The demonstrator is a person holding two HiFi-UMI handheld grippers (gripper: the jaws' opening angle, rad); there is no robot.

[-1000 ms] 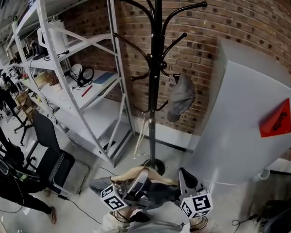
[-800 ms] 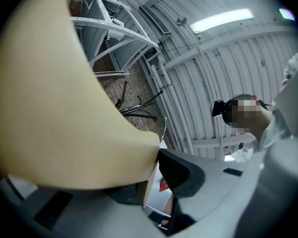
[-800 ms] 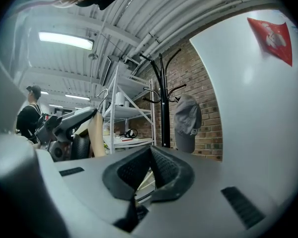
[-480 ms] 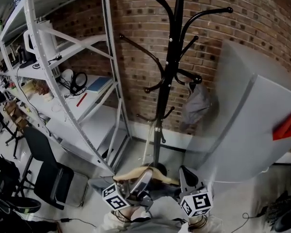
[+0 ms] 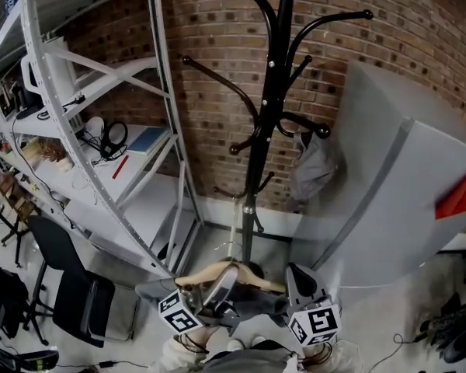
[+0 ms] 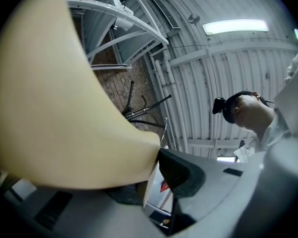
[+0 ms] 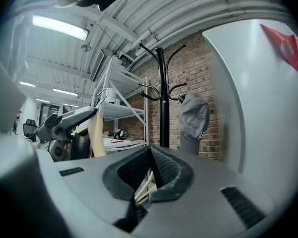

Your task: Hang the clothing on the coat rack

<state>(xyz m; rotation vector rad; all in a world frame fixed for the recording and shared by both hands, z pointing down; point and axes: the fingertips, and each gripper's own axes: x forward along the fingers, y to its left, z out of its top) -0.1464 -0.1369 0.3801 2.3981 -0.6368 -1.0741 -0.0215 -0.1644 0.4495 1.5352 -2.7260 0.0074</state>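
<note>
Head view looks steeply down – all views share the coat rack

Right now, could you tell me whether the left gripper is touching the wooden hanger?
Touching. In the left gripper view, the left gripper has its dark pad pressed against the wooden hanger, with no gap.

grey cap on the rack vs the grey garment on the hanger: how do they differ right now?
Placement: the grey cap hangs from a hook of the black coat rack; the dark grey garment is off the rack, low down between the grippers.
Support: the cap hangs by itself; the garment sits on a pale wooden hanger clamped in the left gripper's fingers.
Shade: the cap is lighter than the garment.
Shared: both are grey fabric.
</note>
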